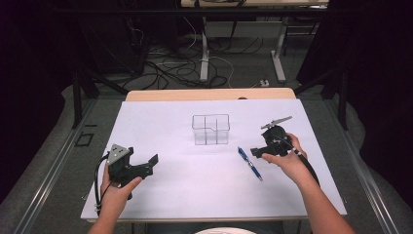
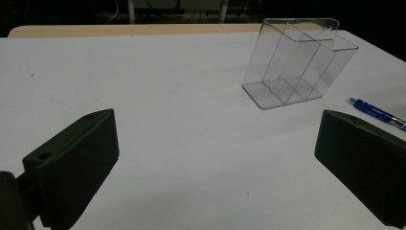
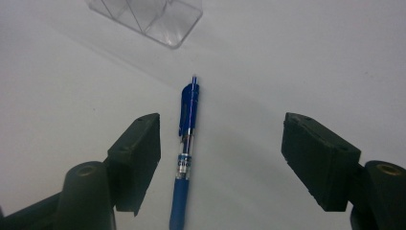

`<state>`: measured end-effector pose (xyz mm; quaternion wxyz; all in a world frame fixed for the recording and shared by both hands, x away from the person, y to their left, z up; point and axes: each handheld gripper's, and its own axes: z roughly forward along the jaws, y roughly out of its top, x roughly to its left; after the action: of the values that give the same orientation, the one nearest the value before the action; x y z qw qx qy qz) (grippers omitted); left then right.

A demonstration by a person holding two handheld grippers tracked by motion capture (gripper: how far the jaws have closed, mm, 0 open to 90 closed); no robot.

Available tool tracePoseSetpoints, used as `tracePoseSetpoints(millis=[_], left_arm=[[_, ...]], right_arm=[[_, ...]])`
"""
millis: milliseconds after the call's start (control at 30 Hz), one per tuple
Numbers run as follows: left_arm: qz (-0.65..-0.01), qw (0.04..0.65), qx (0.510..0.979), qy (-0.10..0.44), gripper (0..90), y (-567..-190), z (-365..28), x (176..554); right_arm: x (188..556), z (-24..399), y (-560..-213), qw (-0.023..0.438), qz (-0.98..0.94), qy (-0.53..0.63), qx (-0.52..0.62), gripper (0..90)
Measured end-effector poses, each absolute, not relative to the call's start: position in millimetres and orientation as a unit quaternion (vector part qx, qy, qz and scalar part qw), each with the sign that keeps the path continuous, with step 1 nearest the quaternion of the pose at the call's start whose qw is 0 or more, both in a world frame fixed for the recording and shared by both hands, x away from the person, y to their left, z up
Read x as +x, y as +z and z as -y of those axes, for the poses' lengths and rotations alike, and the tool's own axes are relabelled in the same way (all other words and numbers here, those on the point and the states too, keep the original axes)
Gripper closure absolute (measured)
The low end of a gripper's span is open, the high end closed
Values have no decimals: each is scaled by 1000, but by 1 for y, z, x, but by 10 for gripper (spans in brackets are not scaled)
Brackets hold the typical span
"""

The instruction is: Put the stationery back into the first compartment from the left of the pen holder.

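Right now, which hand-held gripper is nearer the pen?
Right. The right hand-held gripper hangs open by the pen, which lies beside one jaw. The left hand-held gripper is open, well off to the pen's left.

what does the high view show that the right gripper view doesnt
High view alone: the left gripper, jaws open, held in the person's left hand; the right hand around the right gripper; the whole clear divided organizer; the table's wooden far edge; and the cabled floor beyond.

Right gripper view alone: a close look between that gripper's open jaws, with the blue pen's clear mid-section and its label; the pen lies nearer one jaw.

Both: the pen, the organizer and the white tabletop.
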<state>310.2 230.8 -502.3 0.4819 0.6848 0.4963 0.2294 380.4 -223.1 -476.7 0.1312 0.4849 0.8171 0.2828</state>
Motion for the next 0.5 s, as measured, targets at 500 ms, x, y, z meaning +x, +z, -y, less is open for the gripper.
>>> tracePoseSetpoints(millis=[500], left_arm=[[-489, 474, 695, 229, 4, -504, -230, 311]], right_arm=[[380, 210, -503, 94, -824, 237, 506, 502]])
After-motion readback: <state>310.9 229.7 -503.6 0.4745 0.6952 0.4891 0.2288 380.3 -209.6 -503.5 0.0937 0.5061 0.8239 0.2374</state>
